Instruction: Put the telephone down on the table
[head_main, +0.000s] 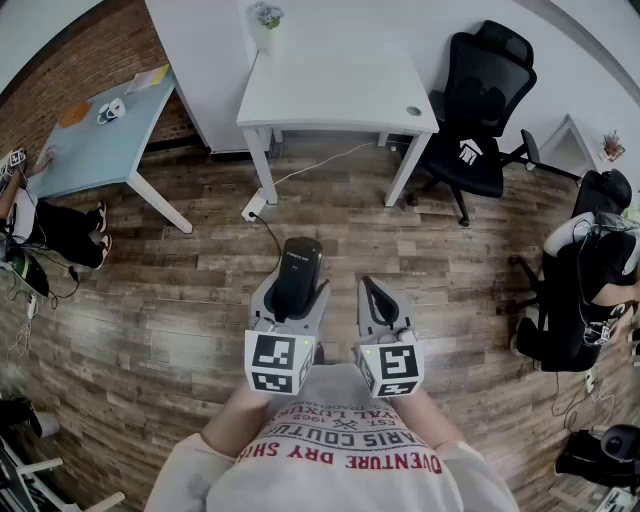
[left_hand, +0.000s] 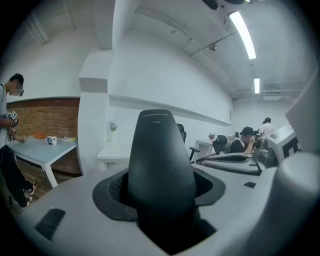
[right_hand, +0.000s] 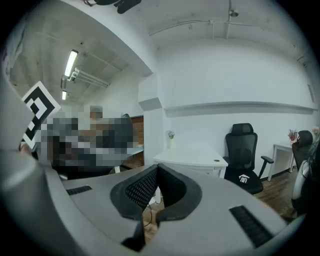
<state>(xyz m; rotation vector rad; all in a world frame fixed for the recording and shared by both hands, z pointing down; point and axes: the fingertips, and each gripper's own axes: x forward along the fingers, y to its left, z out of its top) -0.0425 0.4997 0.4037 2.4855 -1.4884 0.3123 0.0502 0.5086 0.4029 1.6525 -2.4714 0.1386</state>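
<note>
The black telephone (head_main: 300, 262) is clamped between the widely spread jaws of the left gripper (head_main: 296, 292). It is held in the air over the wooden floor (head_main: 450, 260), well apart from the white table (head_main: 335, 90) ahead. The right gripper (head_main: 372, 292) is carried just beside it, jaws pressed together with nothing between them.

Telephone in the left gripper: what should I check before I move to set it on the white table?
1. Grip: the left gripper is closed on the telephone from both sides: ok.
2. The right gripper is shut with nothing in it: ok.
3. The white table has bare space, with only a small plant at its far edge: ok.
4. Telephone above the table: not ok. It is over the wooden floor, with the table ahead.
5. Cord on the telephone: cannot tell.
</note>
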